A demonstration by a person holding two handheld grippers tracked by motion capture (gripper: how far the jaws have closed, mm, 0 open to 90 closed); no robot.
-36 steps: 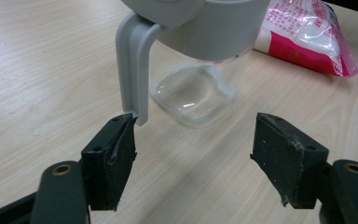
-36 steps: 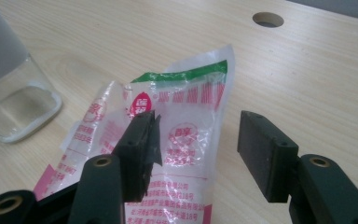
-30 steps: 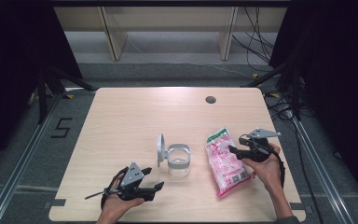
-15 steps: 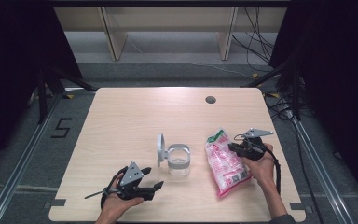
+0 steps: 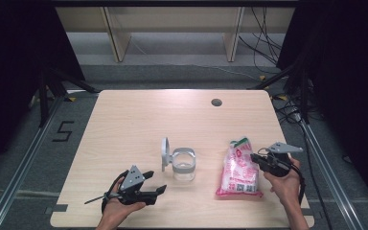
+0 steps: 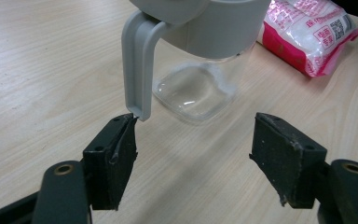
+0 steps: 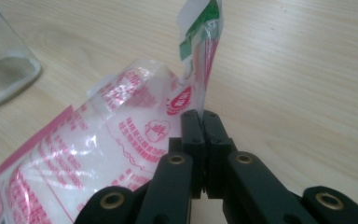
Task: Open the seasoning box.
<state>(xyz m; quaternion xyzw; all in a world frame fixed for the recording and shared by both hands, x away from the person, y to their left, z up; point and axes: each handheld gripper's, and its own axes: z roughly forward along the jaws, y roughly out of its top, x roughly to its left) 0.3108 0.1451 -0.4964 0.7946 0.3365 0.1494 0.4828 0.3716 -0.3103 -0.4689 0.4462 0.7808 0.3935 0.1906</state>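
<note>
A pink and white plastic bag (image 5: 237,173) lies on the wooden table (image 5: 139,124), right of centre. My right gripper (image 5: 254,157) is at its upper right edge. In the right gripper view the jaws have just closed, and the right gripper (image 7: 200,115) is shut on the bag's (image 7: 98,154) film, whose green-striped top corner stands up from the tips. A clear jar (image 5: 184,166) with a grey flip lid (image 5: 165,153) swung open stands mid-table. My left gripper (image 5: 155,181) rests open to its near left. In its own view the left gripper (image 6: 196,149) faces the jar's base (image 6: 193,91), the lid arm (image 6: 137,70) just above the left jaw.
A small dark round hole (image 5: 216,102) sits near the table's far edge. The bag (image 6: 307,28) lies beyond the jar in the left gripper view. Dark stands and cables line the floor on both sides, and shelving legs stand behind the table.
My right gripper's jaws went from open to shut on the bag's edge, and the hand shifted a little right and toward the near edge. The left gripper stayed still.
</note>
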